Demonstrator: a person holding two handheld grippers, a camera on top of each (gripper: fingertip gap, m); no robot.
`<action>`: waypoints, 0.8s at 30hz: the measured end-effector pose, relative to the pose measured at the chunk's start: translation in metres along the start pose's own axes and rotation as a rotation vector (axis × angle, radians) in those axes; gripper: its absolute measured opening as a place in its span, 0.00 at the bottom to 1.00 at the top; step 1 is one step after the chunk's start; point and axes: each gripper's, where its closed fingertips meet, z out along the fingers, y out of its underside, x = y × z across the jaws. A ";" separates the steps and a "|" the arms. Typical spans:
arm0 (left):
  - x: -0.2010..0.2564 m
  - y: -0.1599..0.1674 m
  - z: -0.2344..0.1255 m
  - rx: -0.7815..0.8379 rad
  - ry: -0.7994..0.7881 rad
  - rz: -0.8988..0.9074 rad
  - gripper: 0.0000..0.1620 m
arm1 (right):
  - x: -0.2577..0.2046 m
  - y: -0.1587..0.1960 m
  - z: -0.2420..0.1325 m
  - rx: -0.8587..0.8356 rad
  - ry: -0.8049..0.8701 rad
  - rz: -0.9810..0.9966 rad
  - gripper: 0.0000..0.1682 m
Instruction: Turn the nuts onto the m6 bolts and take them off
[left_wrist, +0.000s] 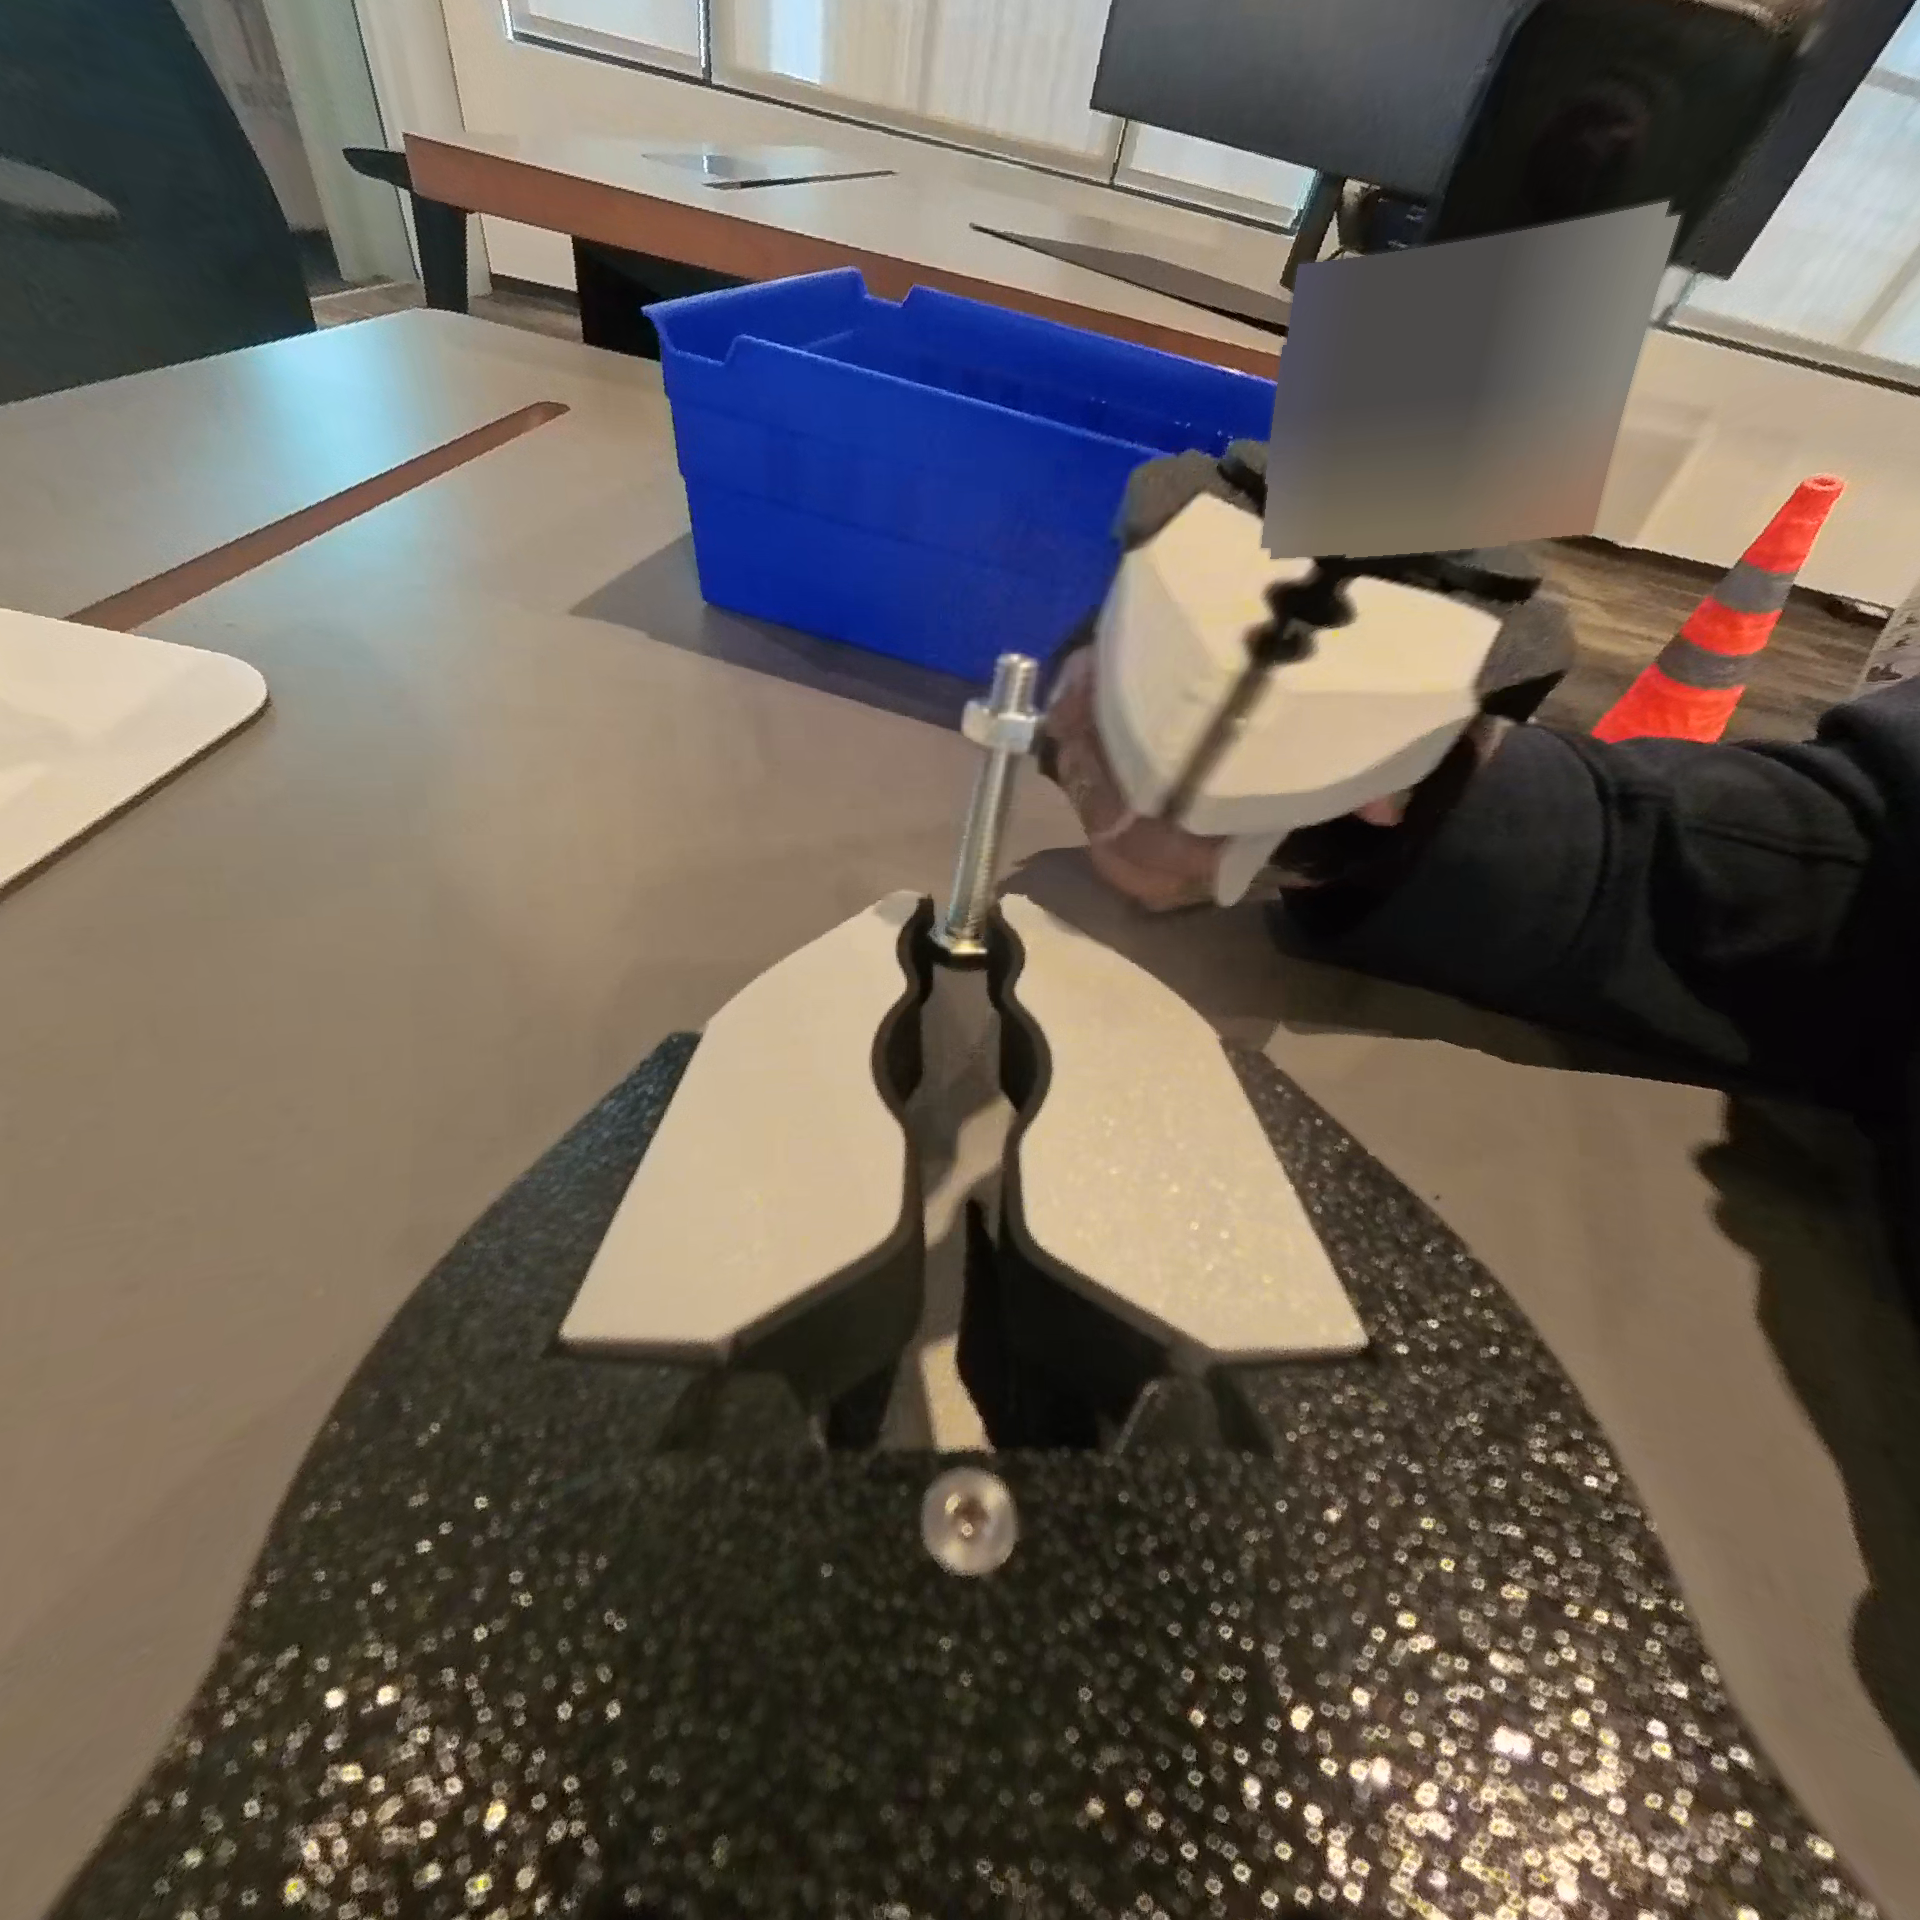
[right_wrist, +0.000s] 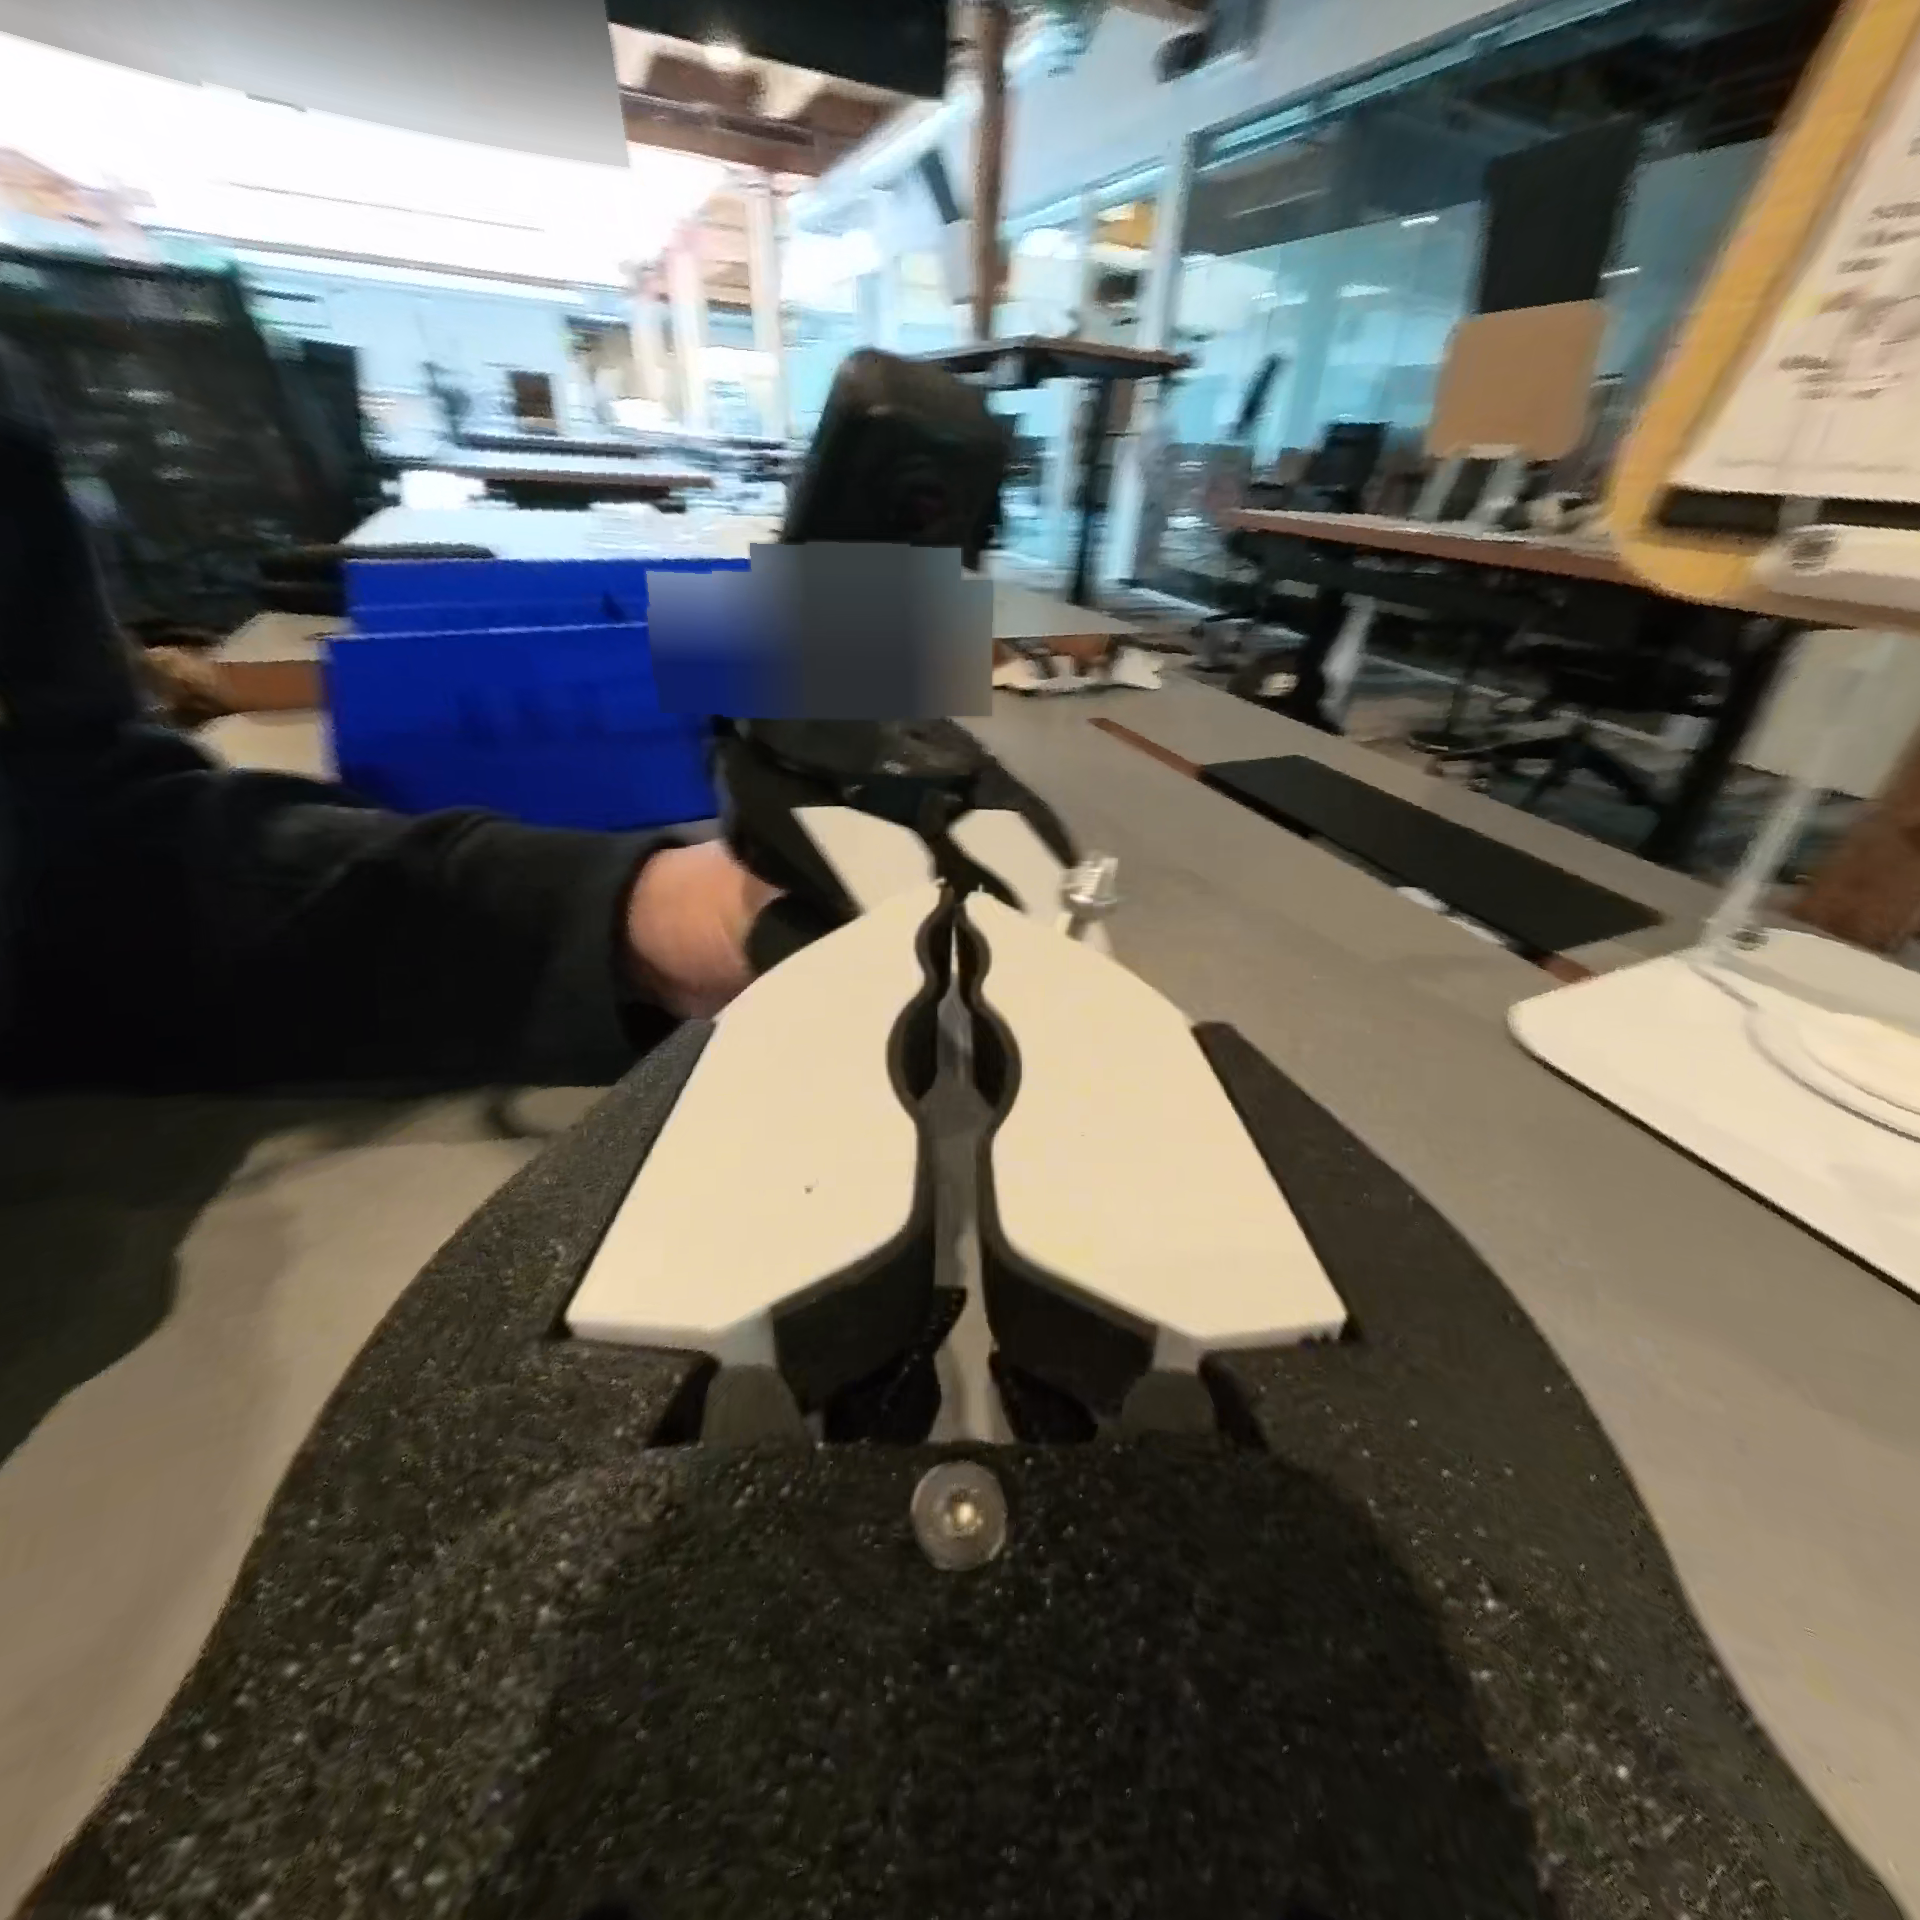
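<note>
Left wrist view first: the left gripper (left_wrist: 961, 930) pinches the head end of the bolt (left_wrist: 982, 821), which stands up and leans slightly away from the fingers, the nut (left_wrist: 997, 727) sitting high on the thread just below the tip. The right gripper (left_wrist: 1179, 800) hangs just beside the nut, fingers pressed together, nothing between them as far as I can see.

Risk now, as I read it: only the fingertips hold that bolt, so a sideways nudge from the right gripper could tip it or pull it out of the pinch. With so little thread left above the nut, a few more turns would free it, and it could drop and roll across the grey table (left_wrist: 436, 790).

Room to move: open tabletop to the left, the blue bin (left_wrist: 914, 488) behind, well apart from the bolt. In the right wrist view, blurred, the bolt shows just past the right fingertips; a white board (right_wrist: 1683, 1101) lies to the right, near the table edge
</note>
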 end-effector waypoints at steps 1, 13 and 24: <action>0.000 0.000 0.000 0.000 0.000 0.000 0.06 | -0.002 -0.002 -0.001 0.010 -0.028 0.026 0.00; 0.005 0.000 0.002 -0.002 0.027 0.009 0.06 | 0.020 0.011 0.006 -0.053 0.137 0.038 0.12; -0.004 -0.011 0.006 0.075 -0.048 -0.046 0.78 | 0.034 -0.017 -0.013 -0.047 0.240 -0.030 0.03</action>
